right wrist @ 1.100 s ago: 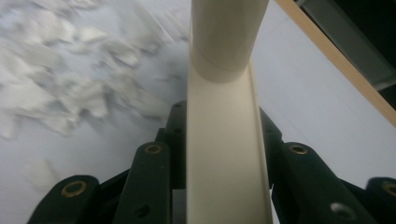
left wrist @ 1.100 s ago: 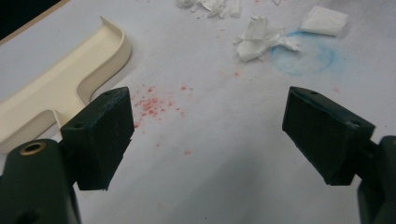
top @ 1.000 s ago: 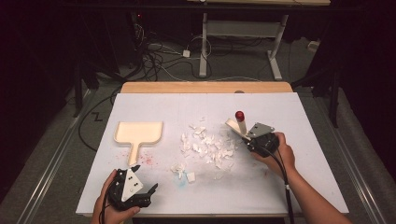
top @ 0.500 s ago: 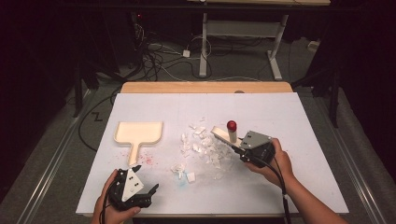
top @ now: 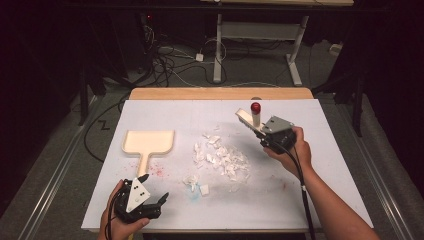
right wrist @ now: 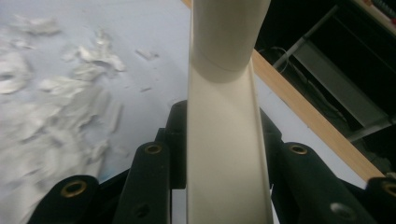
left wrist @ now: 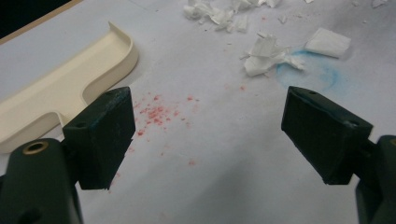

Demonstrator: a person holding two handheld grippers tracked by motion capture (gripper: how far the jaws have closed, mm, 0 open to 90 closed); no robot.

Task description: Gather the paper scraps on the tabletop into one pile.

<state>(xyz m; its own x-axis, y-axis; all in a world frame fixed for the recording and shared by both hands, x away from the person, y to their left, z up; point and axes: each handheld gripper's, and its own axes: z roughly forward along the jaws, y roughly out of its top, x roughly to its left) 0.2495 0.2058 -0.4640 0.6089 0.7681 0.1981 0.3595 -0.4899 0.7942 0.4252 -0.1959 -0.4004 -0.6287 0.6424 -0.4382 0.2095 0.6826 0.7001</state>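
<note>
Cream plastic is what your right hand-held gripper [top: 260,131] holds: its jaws are clamped on the flat handle of a small brush [top: 248,119], which has a red knob [top: 255,107] at its top end. In the high view, you carry this tool above the right part of the tabletop [top: 325,150], beyond and to the right of the paper scraps. In the right gripper view, the handle [right wrist: 224,140] runs straight up between the two black jaws and widens into a round collar near the top edge (the working end cannot be made out there).

Your left hand-held gripper [top: 152,202] sits near the front-left edge of the tabletop, its jaws spread wide with nothing between them. In the left gripper view, bare white surface lies between the jaws, marked with red specks [left wrist: 156,112] and a faint blue ring [left wrist: 308,74].

The torn white paper scraps [top: 222,157] lie in a loose pile at the centre of the tabletop, with a few stray pieces [top: 195,182] nearer the front edge. The cream dustpan [top: 148,142] rests flat to the left of the pile, well apart from the brush, with its short handle pointing toward your left hand. In the left gripper view, the raised rim of the dustpan [left wrist: 70,79] appears just beyond the left jaw, not touching it.
</note>
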